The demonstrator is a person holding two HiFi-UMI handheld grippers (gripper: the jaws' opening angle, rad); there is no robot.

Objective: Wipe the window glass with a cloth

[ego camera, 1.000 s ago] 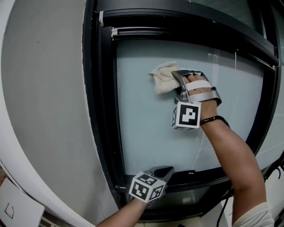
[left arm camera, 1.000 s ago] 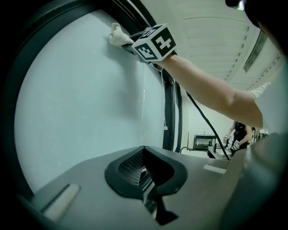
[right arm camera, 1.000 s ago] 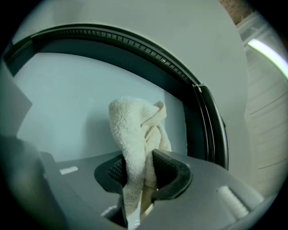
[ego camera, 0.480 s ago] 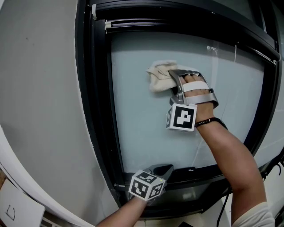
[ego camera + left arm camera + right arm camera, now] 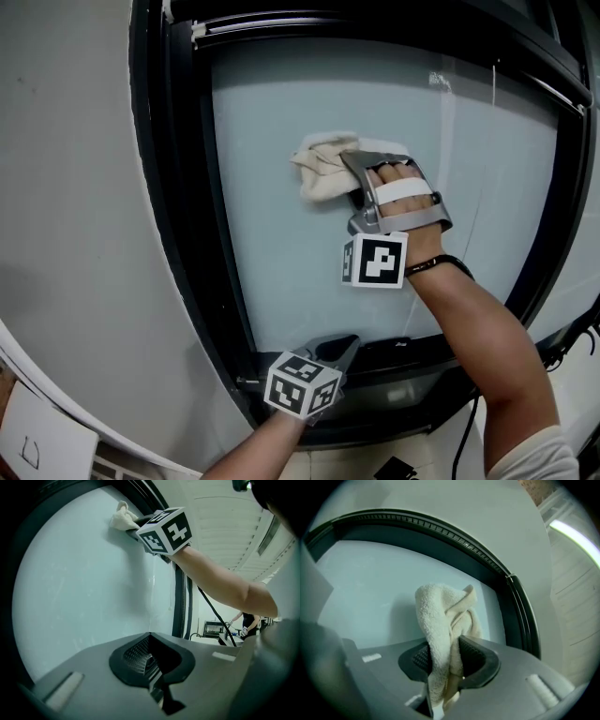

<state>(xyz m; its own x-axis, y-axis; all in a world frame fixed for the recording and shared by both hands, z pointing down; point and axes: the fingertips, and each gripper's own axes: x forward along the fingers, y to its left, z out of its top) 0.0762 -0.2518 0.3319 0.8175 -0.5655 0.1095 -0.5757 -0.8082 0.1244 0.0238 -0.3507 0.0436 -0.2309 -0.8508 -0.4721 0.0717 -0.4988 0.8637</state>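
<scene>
Upper middle of frame: your right gripper [image 5: 352,178] clamps bunched cloth [image 5: 322,167], pressed against glass [image 5: 272,272]. Wiping step in hand. Your left gripper [image 5: 337,352]: jaws together, empty, low by window frame [image 5: 178,234]. Next: sweep cloth across rest of pane with even pressure.

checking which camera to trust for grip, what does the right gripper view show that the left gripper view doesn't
Only the right gripper view: the cloth pinched between the right gripper's jaws, and the grey wall beyond the frame.
Only the left gripper view: the left gripper, jaws together with nothing in them, the right gripper's marker cube, the forearm and a cable.
Both: the glass, the cloth against it, and the black frame.
</scene>
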